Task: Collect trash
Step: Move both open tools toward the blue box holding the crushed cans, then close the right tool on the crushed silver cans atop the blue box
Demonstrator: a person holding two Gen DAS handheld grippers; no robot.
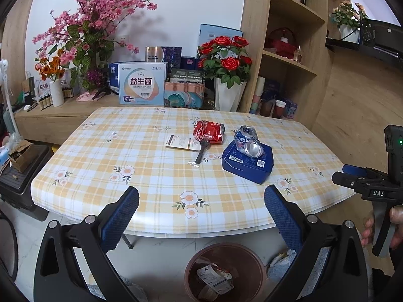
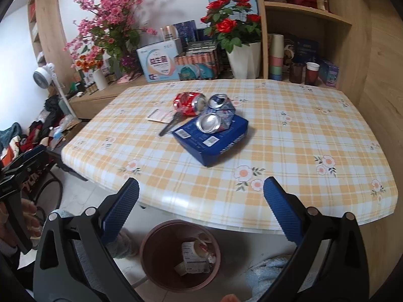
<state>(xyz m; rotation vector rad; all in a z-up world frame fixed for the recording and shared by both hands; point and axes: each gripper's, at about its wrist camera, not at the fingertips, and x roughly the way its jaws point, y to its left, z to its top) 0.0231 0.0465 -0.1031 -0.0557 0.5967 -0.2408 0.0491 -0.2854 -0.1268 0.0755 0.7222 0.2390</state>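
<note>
**Both grippers empty above the bin**

Only from the left wrist is the right gripper (image 1: pixel 362 176) seen side-on at the frame's right edge, with fingers of a hand (image 1: pixel 367 229) wrapped round its handle. In the right wrist view, the left gripper (image 2: pixel 22 161) is cut off at the left border. The round brown plastic bin (image 2: pixel 151 264) is shown more fully there, holding crumpled paper wrappers whose print cannot be read. On the yellow-checked floral tablecloth (image 1: pixel 151 176) are seen a crushed red drink can (image 1: pixel 209 132), a crushed blue-and-silver can (image 1: pixel 248 142) resting on a flat dark-blue cardboard box (image 1: pixel 248 163), a white printed card (image 1: pixel 182 143) and a black plastic fork (image 1: pixel 201 152). Both grippers are angled downward, jaws spread wide, nothing held.
</note>
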